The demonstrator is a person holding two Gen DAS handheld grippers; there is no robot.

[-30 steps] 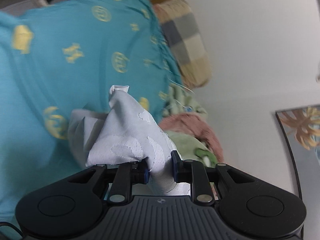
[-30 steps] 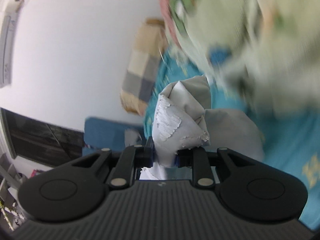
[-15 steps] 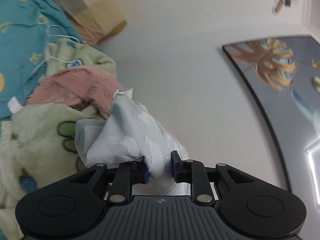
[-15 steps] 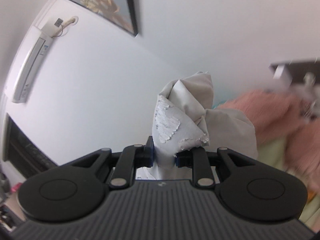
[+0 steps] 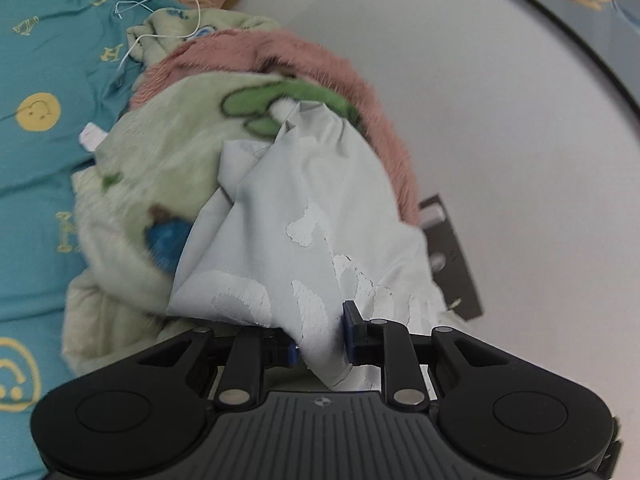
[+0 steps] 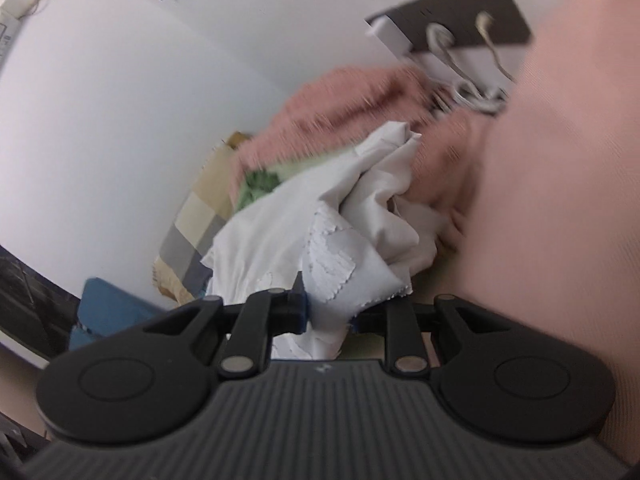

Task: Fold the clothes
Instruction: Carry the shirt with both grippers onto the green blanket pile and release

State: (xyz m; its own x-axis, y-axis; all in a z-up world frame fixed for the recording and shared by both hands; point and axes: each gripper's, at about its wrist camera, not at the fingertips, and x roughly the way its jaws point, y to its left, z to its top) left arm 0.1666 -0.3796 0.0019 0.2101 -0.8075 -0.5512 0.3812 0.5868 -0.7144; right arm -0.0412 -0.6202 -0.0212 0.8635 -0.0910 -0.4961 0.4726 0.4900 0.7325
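Left wrist only: teal sheet (image 5: 44, 168); right: wall socket (image 6: 460, 12).

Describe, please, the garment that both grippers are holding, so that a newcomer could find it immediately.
Start at the teal bedsheet with yellow smiley faces, then the heap of pale green blanket and pink fleece on it. In front hangs the pale grey-white garment, thin, smooth, with cracked white print, unlike its fluffy neighbours.

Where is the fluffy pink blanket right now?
In the left wrist view the pink blanket lies against the white wall, behind the green cartoon blanket.
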